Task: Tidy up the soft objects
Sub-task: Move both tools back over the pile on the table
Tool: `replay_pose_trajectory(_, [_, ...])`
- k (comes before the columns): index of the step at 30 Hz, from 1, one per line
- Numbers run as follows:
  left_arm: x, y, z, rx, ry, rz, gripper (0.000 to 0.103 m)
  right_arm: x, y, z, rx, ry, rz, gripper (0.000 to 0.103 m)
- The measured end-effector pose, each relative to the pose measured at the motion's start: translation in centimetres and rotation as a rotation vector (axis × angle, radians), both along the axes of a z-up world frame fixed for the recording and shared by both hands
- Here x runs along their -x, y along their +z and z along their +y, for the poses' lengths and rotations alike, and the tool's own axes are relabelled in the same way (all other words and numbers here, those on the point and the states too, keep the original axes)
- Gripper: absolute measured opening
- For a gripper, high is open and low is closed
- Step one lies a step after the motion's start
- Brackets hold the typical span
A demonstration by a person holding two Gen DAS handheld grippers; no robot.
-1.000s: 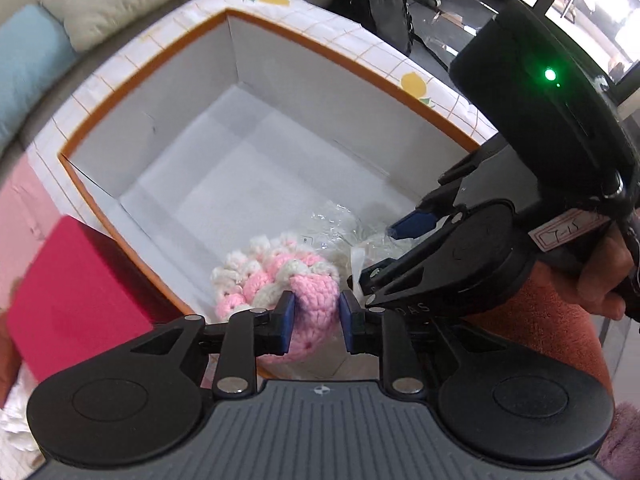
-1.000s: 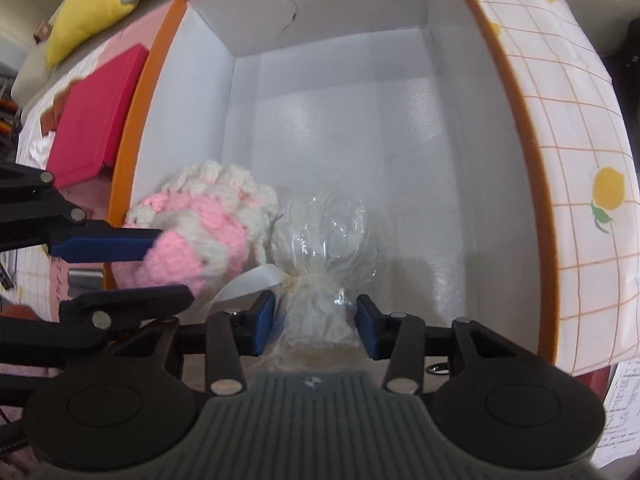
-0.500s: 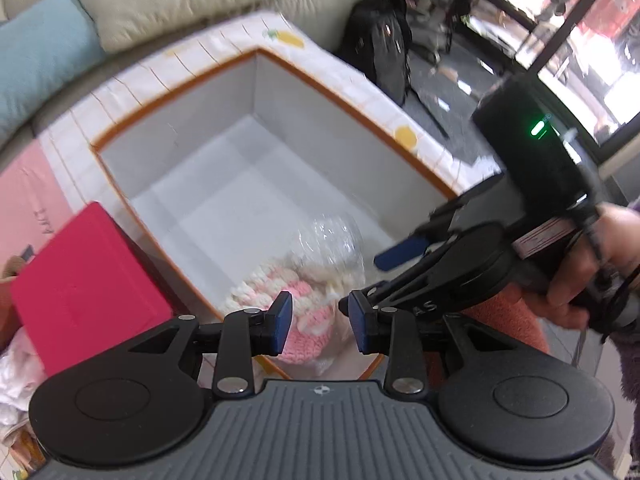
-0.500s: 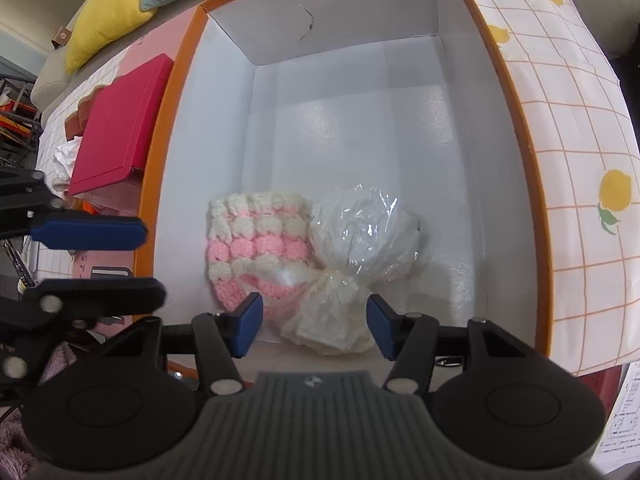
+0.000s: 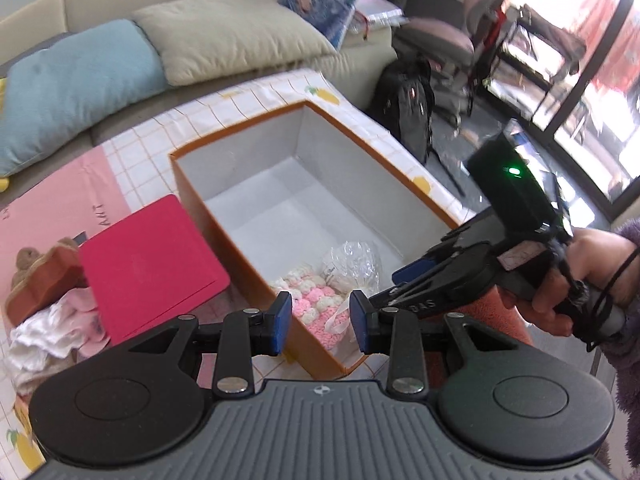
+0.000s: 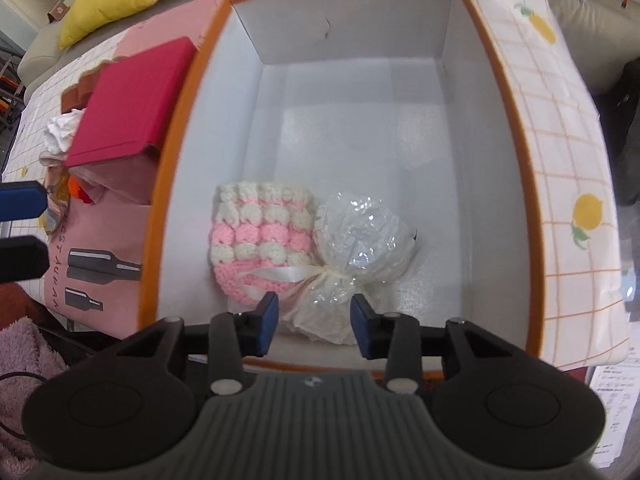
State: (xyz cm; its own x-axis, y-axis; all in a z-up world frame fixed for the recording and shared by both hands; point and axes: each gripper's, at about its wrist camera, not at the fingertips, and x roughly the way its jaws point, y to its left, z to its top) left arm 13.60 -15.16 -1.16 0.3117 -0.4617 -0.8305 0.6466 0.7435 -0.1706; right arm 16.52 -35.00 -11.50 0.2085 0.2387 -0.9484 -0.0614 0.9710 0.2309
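A pink and white crocheted pouch (image 6: 260,240) lies on the floor of the orange-rimmed white box (image 6: 360,80), next to a clear plastic bag (image 6: 360,236) tied with a cream ribbon. Both also show in the left wrist view: the pouch (image 5: 316,300) and the bag (image 5: 352,268) in the box's near corner. My left gripper (image 5: 320,322) is open and empty, above the box's near wall. My right gripper (image 6: 312,330) is open and empty, above the box's near edge; it shows in the left wrist view (image 5: 424,280) held by a hand.
A red lid (image 5: 148,260) leans beside the box on the left, over white and pink cloth (image 5: 52,332) and a brown object (image 5: 36,280). Cushions (image 5: 224,36) lie on the sofa behind. A backpack (image 5: 408,100) stands past the table's lemon-print cloth (image 6: 560,160).
My left gripper let go of the crocheted pouch and my right gripper let go of the plastic bag. Both opened and pulled up and back out of the box.
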Motion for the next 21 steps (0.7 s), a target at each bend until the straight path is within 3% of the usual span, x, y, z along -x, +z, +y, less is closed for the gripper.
replay_pose_trajectory(4, [1.3, 0.9, 2.7, 0.041, 0.062, -0.055, 0.039, 1.8, 3.4, 1.6, 0.018, 0.014, -0.116, 0.050])
replay_pose_trajectory(9, [3.2, 1.3, 7.1, 0.095, 0.149, -0.137, 0.039, 4.1, 6.4, 5.2, -0.015, 0.035, -0.290, 0.051])
replay_pose_trajectory(13, [4.3, 0.4, 11.1, 0.105, 0.243, -0.159, 0.040, 5.7, 7.0, 8.7, -0.021, 0.047, -0.409, 0.051])
replay_pose_trajectory(21, [4.7, -2.1, 18.2, 0.106, 0.455, -0.124, 0.040, 6.3, 6.3, 16.3, -0.066, 0.121, -0.486, 0.051])
